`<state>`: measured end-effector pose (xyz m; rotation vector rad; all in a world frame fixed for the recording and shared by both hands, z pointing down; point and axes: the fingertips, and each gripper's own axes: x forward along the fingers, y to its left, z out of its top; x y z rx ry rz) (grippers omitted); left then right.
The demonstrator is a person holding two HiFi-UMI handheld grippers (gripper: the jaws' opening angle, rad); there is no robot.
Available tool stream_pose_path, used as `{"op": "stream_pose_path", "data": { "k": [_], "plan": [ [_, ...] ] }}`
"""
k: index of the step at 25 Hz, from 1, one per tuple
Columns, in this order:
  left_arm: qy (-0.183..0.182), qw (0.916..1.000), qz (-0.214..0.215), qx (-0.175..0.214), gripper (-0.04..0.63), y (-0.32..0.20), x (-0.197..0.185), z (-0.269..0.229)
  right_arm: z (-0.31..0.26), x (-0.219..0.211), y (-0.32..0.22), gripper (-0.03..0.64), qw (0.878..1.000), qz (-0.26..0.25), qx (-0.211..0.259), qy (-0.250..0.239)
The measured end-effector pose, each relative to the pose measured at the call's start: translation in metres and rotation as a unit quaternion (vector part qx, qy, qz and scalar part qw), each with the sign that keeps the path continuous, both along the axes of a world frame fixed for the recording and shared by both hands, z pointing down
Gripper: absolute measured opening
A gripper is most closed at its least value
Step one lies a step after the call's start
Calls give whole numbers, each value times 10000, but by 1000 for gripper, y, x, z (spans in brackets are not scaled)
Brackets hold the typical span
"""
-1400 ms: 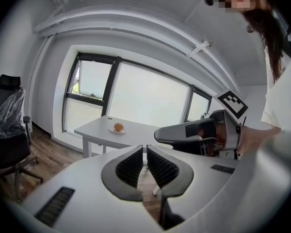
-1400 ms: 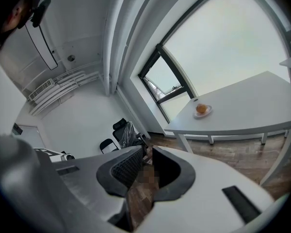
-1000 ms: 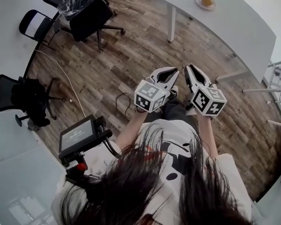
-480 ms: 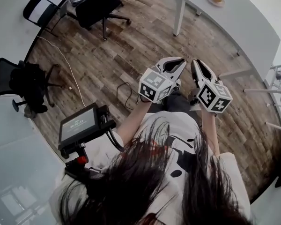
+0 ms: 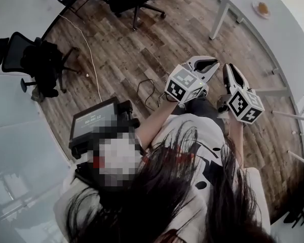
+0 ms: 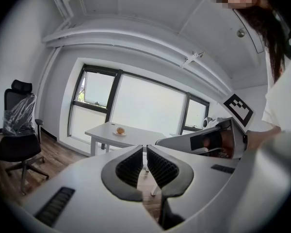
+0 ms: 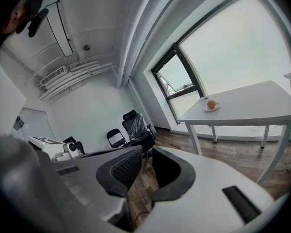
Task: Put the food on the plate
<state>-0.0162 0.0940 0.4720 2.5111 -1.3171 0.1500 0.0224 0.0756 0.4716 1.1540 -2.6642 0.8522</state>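
Saw small, round, golden-brown food (image 7: pixel 211 103) on a little white plate (image 7: pixel 217 107) on the far white table (image 7: pixel 262 106); held left tongs (image 6: pixel 144 150) and right tongs (image 7: pixel 146 152) closed, empty.

Small round food (image 7: pixel 211 103), orange-brown in colour, too far away to tell its kind. Resting in the middle of a small white plate (image 7: pixel 213 108), touching it. Plate lying flat on a white desk (image 7: pixel 262 106), near the end of the desk at the window side.
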Motion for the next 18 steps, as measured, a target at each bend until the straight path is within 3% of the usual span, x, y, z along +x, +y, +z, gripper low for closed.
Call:
{"op": "stream_pose_path", "data": {
  "k": [9, 18],
  "plan": [
    [-35, 9999, -15, 139, 15, 47, -16, -18, -16, -17, 49, 74, 9999, -75, 116, 41],
    [-27, 9998, -149, 86, 15, 48, -26, -11, -10, -25, 47, 74, 9998, -190, 53, 56]
  ]
}}
